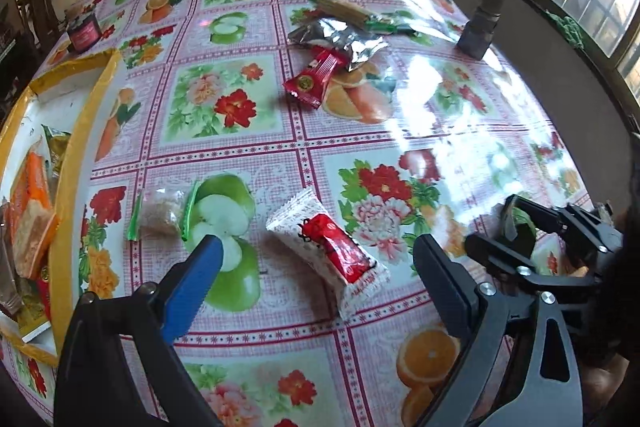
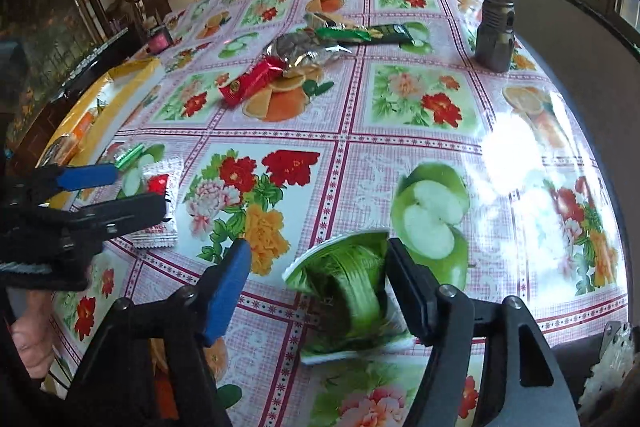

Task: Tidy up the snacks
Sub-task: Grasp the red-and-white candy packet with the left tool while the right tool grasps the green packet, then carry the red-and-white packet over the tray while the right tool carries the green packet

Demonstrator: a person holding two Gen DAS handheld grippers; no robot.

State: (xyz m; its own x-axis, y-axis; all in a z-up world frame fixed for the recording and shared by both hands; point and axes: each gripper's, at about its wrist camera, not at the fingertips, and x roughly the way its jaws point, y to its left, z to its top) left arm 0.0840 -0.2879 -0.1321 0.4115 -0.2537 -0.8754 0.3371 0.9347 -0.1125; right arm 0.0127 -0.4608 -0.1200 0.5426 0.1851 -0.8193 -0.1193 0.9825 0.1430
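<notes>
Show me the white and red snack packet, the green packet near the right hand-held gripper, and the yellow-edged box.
white and red snack packet (image 1: pixel 326 242), left wrist view, on its red middle band.
green packet (image 2: pixel 352 291), right wrist view, on its green printed face.
yellow-edged box (image 1: pixel 86 131), left wrist view, on its yellow right rim.

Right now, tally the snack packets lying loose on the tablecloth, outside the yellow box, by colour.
Green: 2, the near green packet and the far green bar, which may hide another
Red: 1, the red packet
Silver: 1, the foil packet
White and red: 1, the white-and-red packet
Clear with green ends: 1, the clear packet
Total: 6
</notes>
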